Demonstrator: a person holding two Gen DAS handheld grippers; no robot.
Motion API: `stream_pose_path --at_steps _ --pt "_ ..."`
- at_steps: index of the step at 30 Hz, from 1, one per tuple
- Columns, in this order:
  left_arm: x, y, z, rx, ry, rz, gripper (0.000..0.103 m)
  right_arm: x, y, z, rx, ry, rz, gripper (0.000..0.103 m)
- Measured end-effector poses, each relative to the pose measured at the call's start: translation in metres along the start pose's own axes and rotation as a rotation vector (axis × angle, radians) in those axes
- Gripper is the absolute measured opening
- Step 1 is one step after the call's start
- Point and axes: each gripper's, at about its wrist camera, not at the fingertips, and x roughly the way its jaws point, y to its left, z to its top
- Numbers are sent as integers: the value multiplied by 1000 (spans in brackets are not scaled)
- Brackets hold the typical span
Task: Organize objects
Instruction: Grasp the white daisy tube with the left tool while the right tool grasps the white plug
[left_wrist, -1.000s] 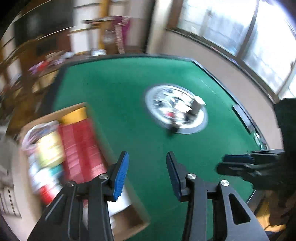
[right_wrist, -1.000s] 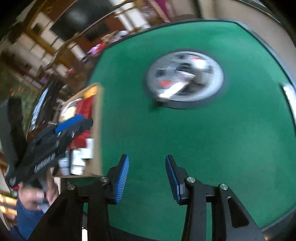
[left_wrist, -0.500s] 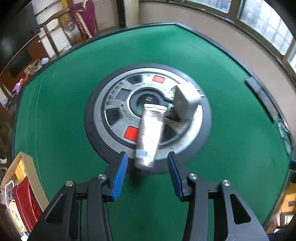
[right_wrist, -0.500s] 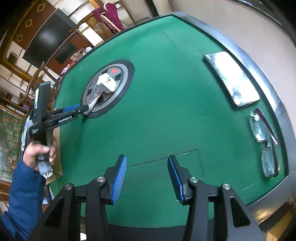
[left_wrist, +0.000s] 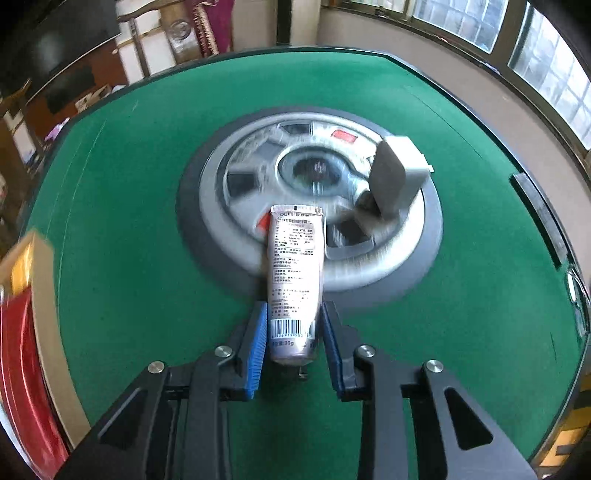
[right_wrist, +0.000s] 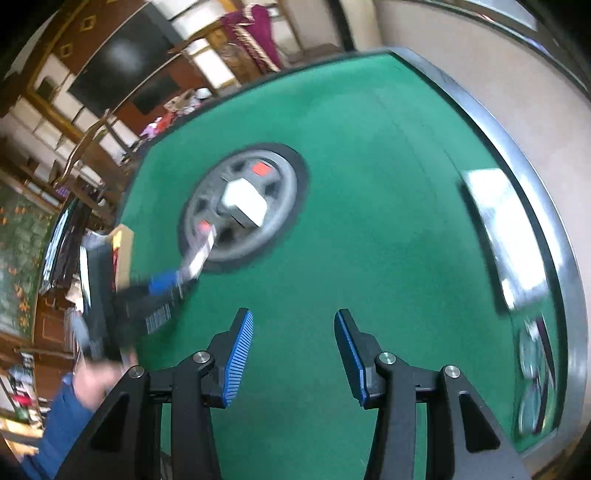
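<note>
Left hand-held gripper (left_wrist: 293, 341), jaws closing, with the white squeeze tube printed with small text and a barcode (left_wrist: 295, 273) between its blue ribbed pads (left_wrist: 257, 345). The pads flank the barcode end of the tube, and contact appears just made or about to be made. The tube's crimped end points away from the hand-held gripper, over the near edge of the round grey dial plate with red and dark panels (left_wrist: 251, 166) set in the green felt counter (left_wrist: 129, 240).

Beyond the tube and to its right, a white boxy plug adapter (left_wrist: 397, 177) rests on the same plate, apart from the tube.

To do this step well, the closing should finish squarely on the firm lower part of the tube; a soft tube is likely to buckle or slide if pinched near its flat crimp. A straight lift should clear the adapter.

To the left of this hand-held gripper, at the counter's edge, stands a cardboard box with red packets (left_wrist: 22, 354), the probable destination.

Right hand-held gripper (right_wrist: 293, 354): released, nothing between its pads, hovering over bare felt.
</note>
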Motion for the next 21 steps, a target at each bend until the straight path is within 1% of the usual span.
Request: stream_pose_path --at_steps 2,4,7,10,16,21 --pt "-9 5 -17 -19 -2 -3 28 8 22 19 -29 -22 9 50" --pt "-20 6 -40 -39 -5 4 28 21 41 37 -57 -36 -11 53" --pt "-35 6 -70 -71 -11 12 28 41 56 58 -59 -39 -22 54" --pt "-45 6 -90 -84 -25 27 28 67 65 76 -38 -29 -43 54" --pt "-52 4 -106 -89 -34 49 28 108 74 92 -33 11 -107 54" --pt "-53 6 -107 -96 -35 62 28 133 73 94 -37 50 -161 55"
